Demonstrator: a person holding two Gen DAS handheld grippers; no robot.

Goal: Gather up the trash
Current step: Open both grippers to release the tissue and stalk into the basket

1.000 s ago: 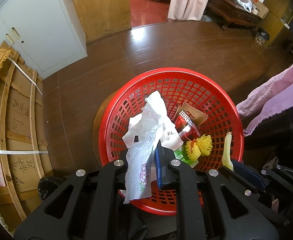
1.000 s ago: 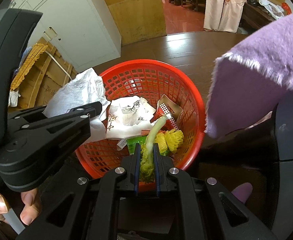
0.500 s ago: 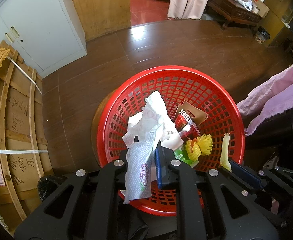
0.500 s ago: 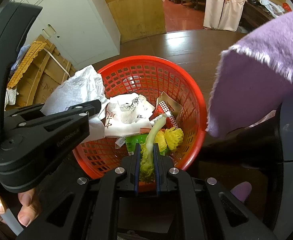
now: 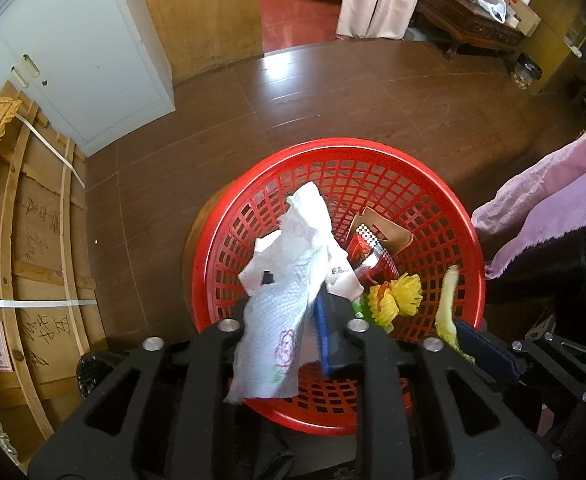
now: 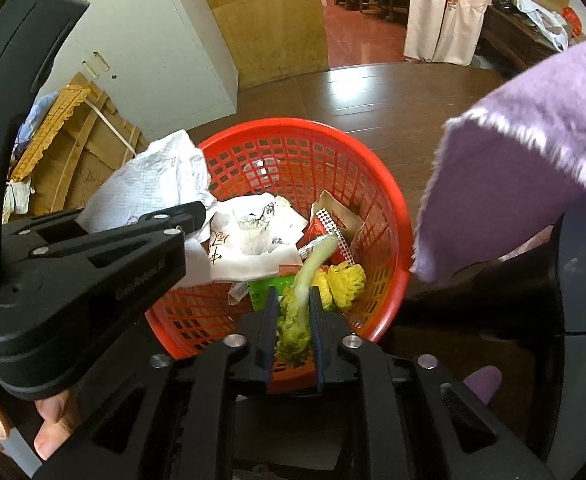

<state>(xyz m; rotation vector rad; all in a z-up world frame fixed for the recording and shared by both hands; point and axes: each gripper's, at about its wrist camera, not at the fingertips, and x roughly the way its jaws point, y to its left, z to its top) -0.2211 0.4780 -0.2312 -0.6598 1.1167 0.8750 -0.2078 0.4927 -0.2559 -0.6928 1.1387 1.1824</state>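
A brown tiled floor [image 5: 333,92] runs back to a white cabinet [image 5: 81,52] and a doorway. In the left wrist view, the left hand-held gripper [image 5: 289,312] is closed on a white paper towel [image 5: 281,312] above the red basket [image 5: 449,196], which holds wrappers and a yellow scrap [image 5: 403,298]. In the right wrist view, the right hand-held gripper [image 6: 293,320] pinches a limp green vegetable stalk [image 6: 297,312] over the basket's near rim, jaws narrowly apart around it. A purple cloth [image 6: 525,152] hangs to the right.
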